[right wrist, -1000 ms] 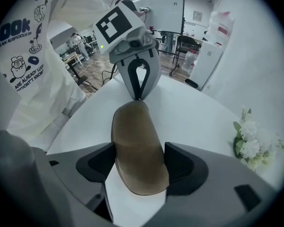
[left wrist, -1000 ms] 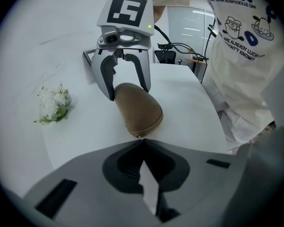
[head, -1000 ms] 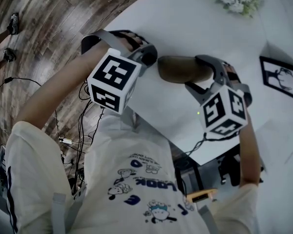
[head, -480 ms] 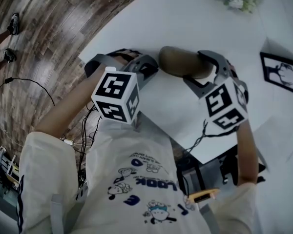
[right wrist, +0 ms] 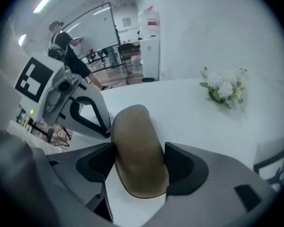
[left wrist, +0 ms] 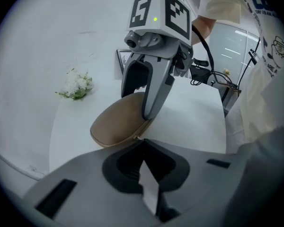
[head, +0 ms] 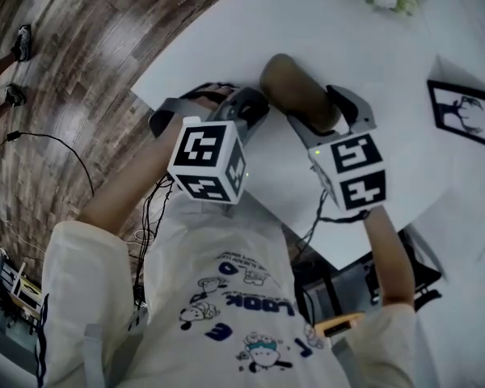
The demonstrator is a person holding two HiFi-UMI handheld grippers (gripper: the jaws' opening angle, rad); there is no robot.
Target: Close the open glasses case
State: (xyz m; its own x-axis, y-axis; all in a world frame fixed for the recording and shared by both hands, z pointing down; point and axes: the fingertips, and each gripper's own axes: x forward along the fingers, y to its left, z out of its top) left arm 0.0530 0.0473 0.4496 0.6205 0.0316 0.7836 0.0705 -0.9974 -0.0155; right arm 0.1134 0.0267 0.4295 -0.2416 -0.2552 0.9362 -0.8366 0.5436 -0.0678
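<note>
Right gripper [right wrist: 139, 161] is clamping the brown glasses case [head: 293, 89] across its width near the tabletop's [head: 339, 39] near edge, turning it from lying crosswise a second ago to slanting away now. Left gripper [left wrist: 143, 144], jaws pressed together, is keeping its tip at the seam beside a small metal tab [left wrist: 137, 138]. The case is looking shut, so the closing is probably nearing its end.

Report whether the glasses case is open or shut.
Shut: the glasses case shows a single rounded shell, only a thin seam, no lifted lid, in every view.
</note>
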